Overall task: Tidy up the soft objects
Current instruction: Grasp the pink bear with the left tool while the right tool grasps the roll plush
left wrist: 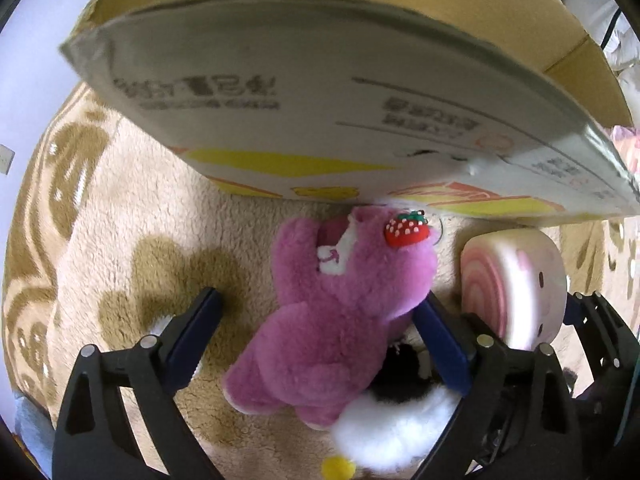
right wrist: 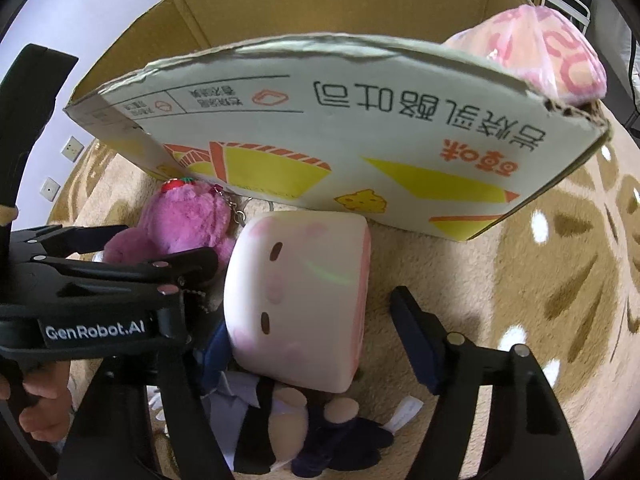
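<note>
The left gripper (left wrist: pixel 316 324) is spreading wide around the purple bear (left wrist: pixel 340 312) lying on the beige rug (left wrist: pixel 120 220), gripping nothing. Just right of the bear, the pink roll cushion (right wrist: pixel 296 300) is sitting between the wide-open fingers of the right gripper (right wrist: pixel 308 332), untouched. Behind both toys, the cardboard box (right wrist: pixel 360 140) is holding a pink bag (right wrist: pixel 552 48).

Beige patterned carpet (left wrist: pixel 120 248), wall sockets (right wrist: pixel 72 148)

floor: beige-brown patterned carpet (right wrist: pixel 560 280) | wall: pale (right wrist: pixel 100 20), two sockets (right wrist: pixel 72 148)
</note>
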